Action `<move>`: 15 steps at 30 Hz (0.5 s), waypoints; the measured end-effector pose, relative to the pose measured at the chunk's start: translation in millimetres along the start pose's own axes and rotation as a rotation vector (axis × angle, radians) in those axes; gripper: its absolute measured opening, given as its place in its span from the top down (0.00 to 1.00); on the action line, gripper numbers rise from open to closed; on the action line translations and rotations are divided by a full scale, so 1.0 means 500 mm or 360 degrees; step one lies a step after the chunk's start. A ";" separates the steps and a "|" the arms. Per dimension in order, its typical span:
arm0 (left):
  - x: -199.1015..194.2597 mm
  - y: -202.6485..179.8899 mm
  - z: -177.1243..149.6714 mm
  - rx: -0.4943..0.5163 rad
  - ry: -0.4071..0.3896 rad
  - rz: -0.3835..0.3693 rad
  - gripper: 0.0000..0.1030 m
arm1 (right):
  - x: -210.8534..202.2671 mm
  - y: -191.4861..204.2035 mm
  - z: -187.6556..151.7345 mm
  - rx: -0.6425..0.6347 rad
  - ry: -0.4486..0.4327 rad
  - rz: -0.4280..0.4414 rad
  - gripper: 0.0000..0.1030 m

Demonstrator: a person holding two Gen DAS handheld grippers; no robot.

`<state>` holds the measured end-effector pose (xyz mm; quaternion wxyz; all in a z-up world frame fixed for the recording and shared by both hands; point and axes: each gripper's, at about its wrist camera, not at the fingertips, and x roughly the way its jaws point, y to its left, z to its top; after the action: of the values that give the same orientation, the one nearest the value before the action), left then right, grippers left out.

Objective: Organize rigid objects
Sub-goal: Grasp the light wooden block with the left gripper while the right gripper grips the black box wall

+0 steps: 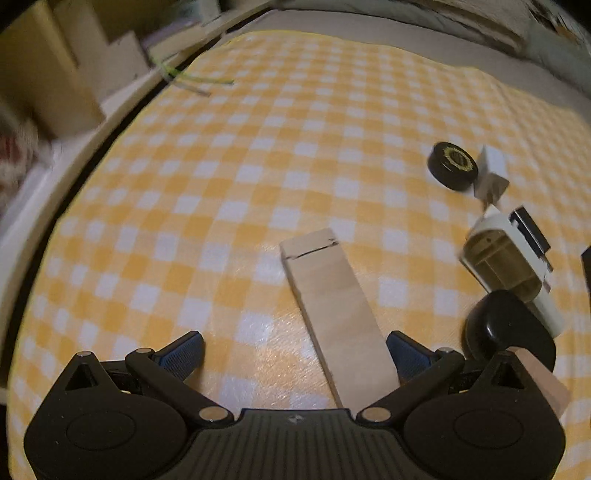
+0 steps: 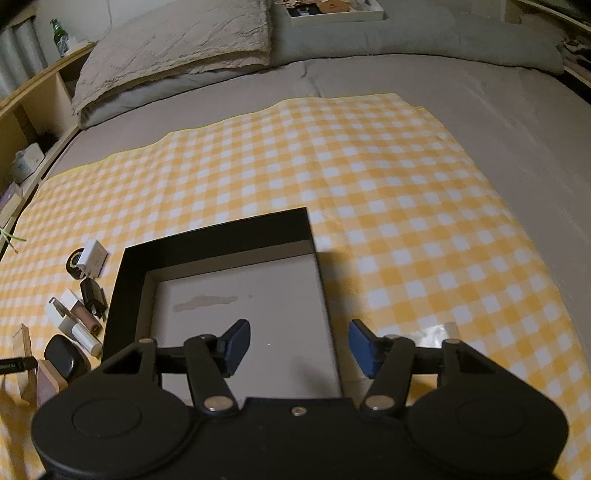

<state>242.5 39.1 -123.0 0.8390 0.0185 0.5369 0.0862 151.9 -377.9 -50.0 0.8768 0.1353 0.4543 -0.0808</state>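
A shallow black box point(image 2: 127, 291) with a pale floor lies open on the yellow checked cloth point(image 2: 406, 206). My right gripper point(image 2: 299, 334) hovers over the box's right wall, one finger on each side and neither pad touching it. In the left wrist view a flat wooden strip point(image 1: 332, 314) lies between the wide-open fingers of my left gripper point(image 1: 293, 343), close to the right finger but untouched. Small items cluster left of the box: a black round lid point(image 1: 452, 166), a white plug adapter point(image 1: 491, 173), a white-and-gold container point(image 1: 506, 258) and a black rounded case point(image 1: 509, 332).
The cloth covers a grey bed with a pillow point(image 2: 177, 48) and a white tray point(image 2: 332, 13) at the head. Shelves point(image 2: 33, 110) run along the bed's left side. A wooden block point(image 1: 543, 380) and a black plug point(image 2: 92, 295) lie among the small items.
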 end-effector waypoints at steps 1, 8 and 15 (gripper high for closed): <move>-0.001 0.007 0.000 0.0007 0.0002 0.0001 0.00 | 0.003 0.006 0.002 -0.0010 0.0003 -0.0001 0.42; -0.002 0.035 -0.016 0.0136 -0.0043 -0.0046 0.00 | 0.031 0.021 0.017 -0.0017 0.0016 -0.0045 0.42; -0.007 0.038 -0.011 0.0096 -0.0034 -0.0093 0.04 | 0.047 0.022 0.020 -0.0036 0.0044 -0.0075 0.50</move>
<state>233.6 56.9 -119.7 0.8459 0.0291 0.5306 0.0452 175.9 -370.8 -62.0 0.8698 0.1157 0.4702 -0.0945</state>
